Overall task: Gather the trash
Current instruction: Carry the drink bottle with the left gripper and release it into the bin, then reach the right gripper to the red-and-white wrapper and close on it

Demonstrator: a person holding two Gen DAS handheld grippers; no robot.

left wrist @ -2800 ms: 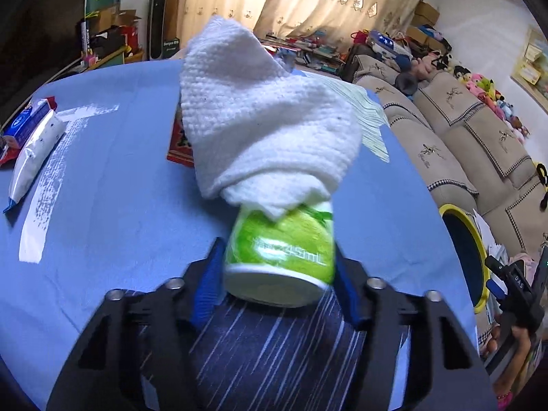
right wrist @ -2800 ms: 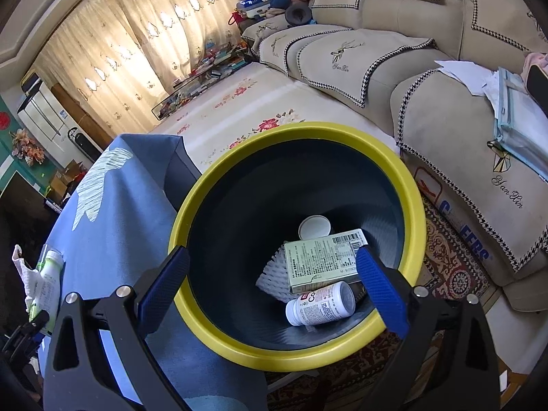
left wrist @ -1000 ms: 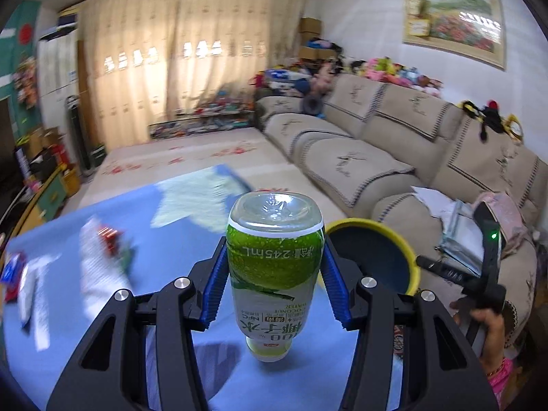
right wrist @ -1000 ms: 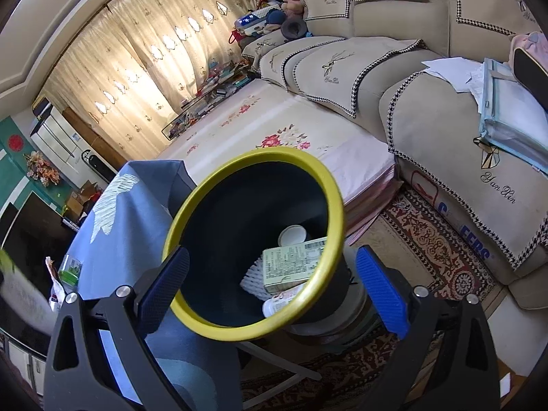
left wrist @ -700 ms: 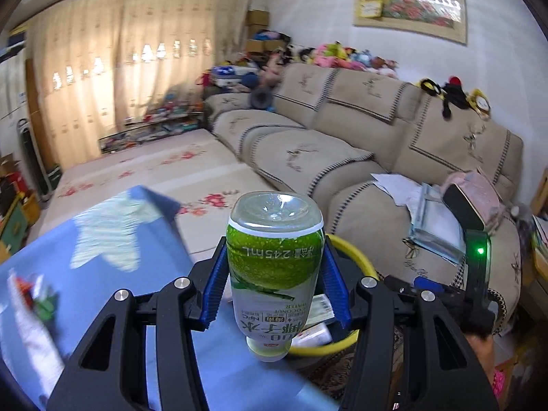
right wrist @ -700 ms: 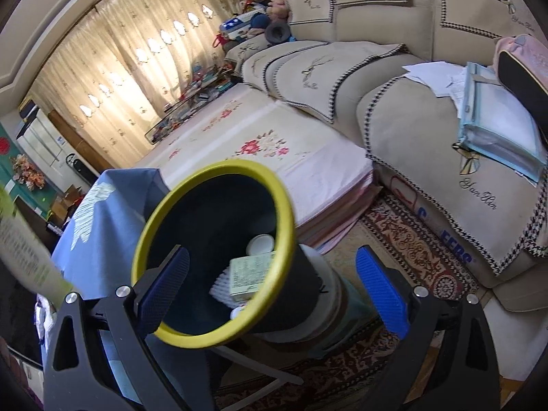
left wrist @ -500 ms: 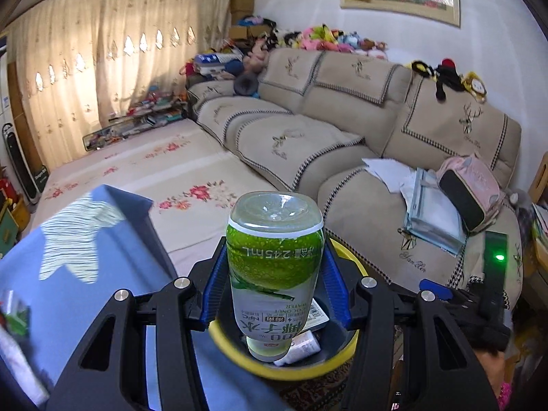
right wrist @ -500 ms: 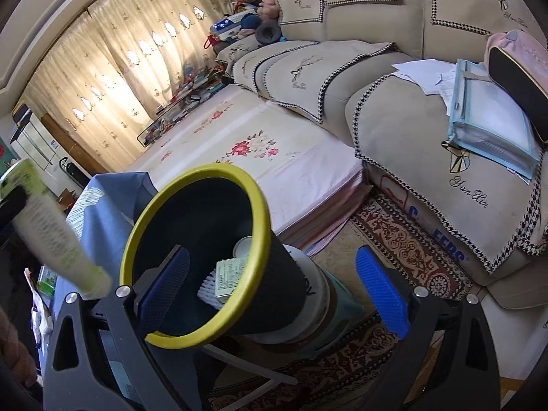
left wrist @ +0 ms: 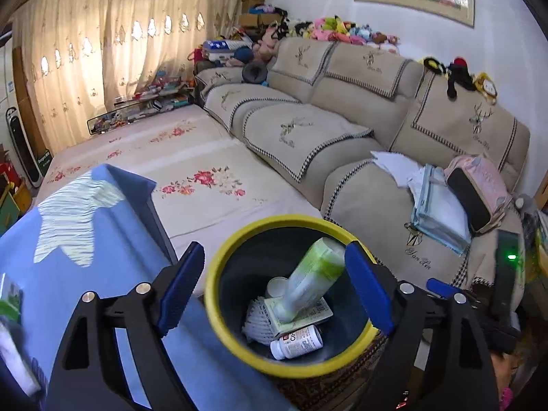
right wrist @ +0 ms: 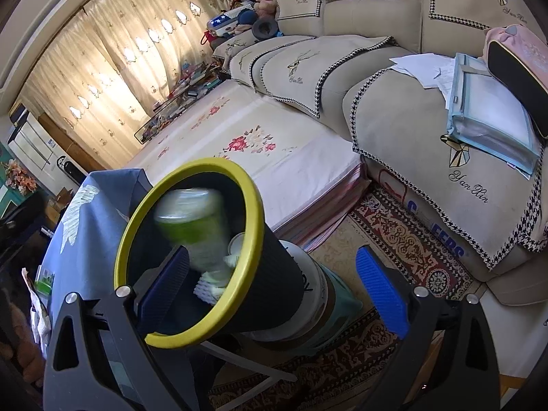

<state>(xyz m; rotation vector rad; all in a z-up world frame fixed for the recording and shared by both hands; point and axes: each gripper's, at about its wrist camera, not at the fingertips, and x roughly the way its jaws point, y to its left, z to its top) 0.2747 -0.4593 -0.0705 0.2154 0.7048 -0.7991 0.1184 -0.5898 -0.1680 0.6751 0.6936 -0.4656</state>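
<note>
I'm at the drop step: my left gripper (left wrist: 274, 287) hangs above the yellow-rimmed bin (left wrist: 219, 270), its jaws opening with nothing between them. The green bottle (left wrist: 313, 275) is inside the bin, neck down on a carton (left wrist: 301, 315) and a white pill bottle (left wrist: 296, 340); it is blurred, probably not yet settled. My right gripper (right wrist: 274, 281) has its jaws spread and empty, the bin rim at 10 o'clock. Next I swing left back to the blue table (left wrist: 85, 274) at 9 o'clock, where more litter seems to lie; the sofa (left wrist: 342, 130) stays clear.
</note>
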